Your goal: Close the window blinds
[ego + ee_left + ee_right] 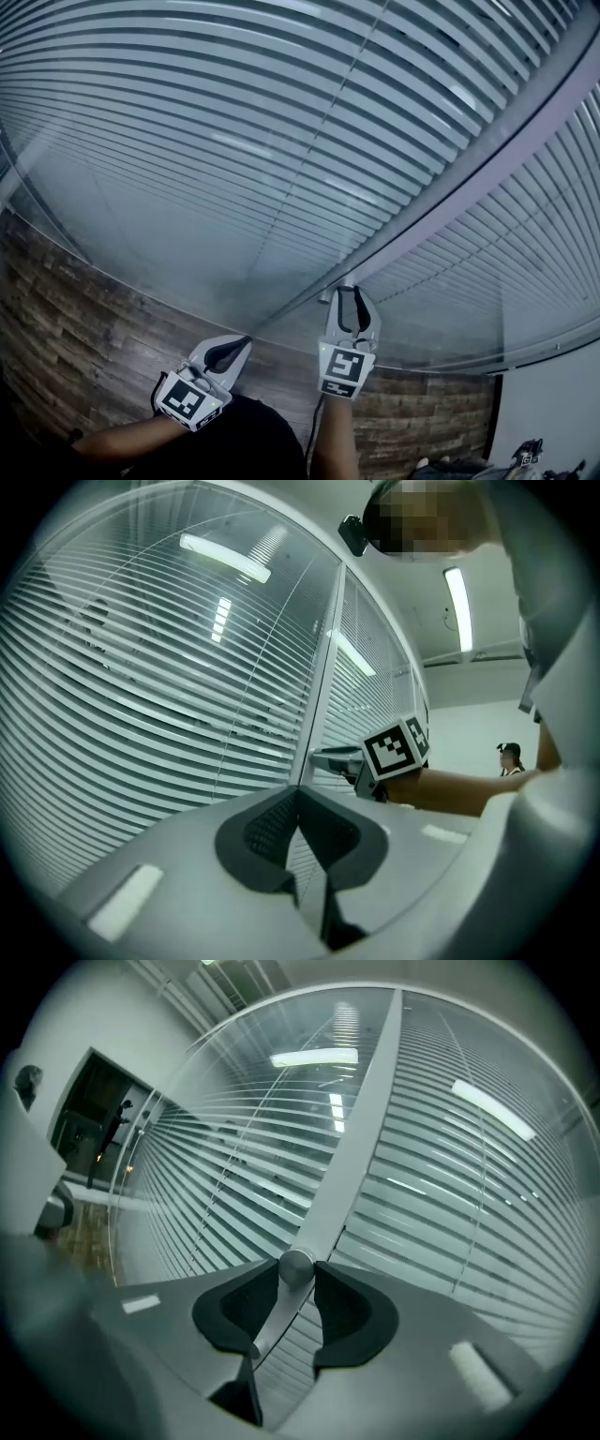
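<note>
The window blinds [234, 141] fill nearly all of the head view, thin pale slats lying behind a glass pane that throws back strip lights. A grey frame post [469, 178] cuts across from the upper right corner down to the lower middle and splits the blinds into two panels. Along the lower left edge the glass ends against a brown plank surface [75, 309].

The right tongs [350, 298] sit at the low end of that post, just right of centre. In the right gripper view their two dark pads have closed onto a small round metal knob [296, 1267] that sticks out from the post, one pad against each side of it. The knob's stem runs down between the jaws, and slats show on both sides of the post.

The left tongs [239, 345] hang lower and to the left, apart from the right pair and with clear air between their tips and the glass. In the left gripper view their jaw tips meet with nothing between them.

From that same view the right pair's marker cube [398, 747] shows right of centre, hard against the post. Beyond it the room opens out to a pale wall, where a person [509, 758] stands far off at the right edge.
</note>
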### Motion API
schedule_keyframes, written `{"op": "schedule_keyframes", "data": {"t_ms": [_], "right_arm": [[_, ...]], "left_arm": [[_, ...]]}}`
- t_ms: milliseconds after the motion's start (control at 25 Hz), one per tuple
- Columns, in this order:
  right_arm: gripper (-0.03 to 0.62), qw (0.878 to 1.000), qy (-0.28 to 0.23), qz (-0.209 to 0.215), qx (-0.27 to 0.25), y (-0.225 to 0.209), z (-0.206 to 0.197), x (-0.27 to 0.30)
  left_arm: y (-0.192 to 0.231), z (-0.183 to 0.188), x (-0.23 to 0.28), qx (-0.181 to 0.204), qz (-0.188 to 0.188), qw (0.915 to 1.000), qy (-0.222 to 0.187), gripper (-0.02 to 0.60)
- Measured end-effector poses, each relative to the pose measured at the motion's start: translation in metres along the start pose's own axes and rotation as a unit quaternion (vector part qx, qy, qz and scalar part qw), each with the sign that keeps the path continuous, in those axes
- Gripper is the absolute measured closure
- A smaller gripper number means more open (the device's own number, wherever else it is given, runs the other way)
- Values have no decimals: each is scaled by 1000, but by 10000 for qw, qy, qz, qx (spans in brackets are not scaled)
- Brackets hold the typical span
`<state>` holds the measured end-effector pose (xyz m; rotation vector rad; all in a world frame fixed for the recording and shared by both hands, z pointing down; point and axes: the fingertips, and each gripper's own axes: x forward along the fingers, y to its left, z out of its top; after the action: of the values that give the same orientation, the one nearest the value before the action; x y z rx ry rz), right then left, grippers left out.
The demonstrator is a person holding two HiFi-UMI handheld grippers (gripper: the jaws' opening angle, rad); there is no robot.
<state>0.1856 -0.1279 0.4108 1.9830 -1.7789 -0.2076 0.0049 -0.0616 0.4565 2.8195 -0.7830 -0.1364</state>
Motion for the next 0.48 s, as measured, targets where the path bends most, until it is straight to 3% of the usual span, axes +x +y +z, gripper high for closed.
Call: {"op": "schedule_keyframes", "data": {"t_ms": [160,280,400,480], "right_arm": [[470,9979,119,1,-644,1,-3,0],[468,9972,135,20,-740,3,-2,2],[463,9994,80,98,-309,2,-2,1],[457,9984,-36,159,547,-2,-3,0]], "left_arm": [[-3,-3,3,-20,-53,10000,16,583],[-4,-4,3,-19,-63,10000,23,583],[-6,-5,1,-31,-68,10000,37,583],[-7,-5,2,-29,-57,10000,57,583]]}}
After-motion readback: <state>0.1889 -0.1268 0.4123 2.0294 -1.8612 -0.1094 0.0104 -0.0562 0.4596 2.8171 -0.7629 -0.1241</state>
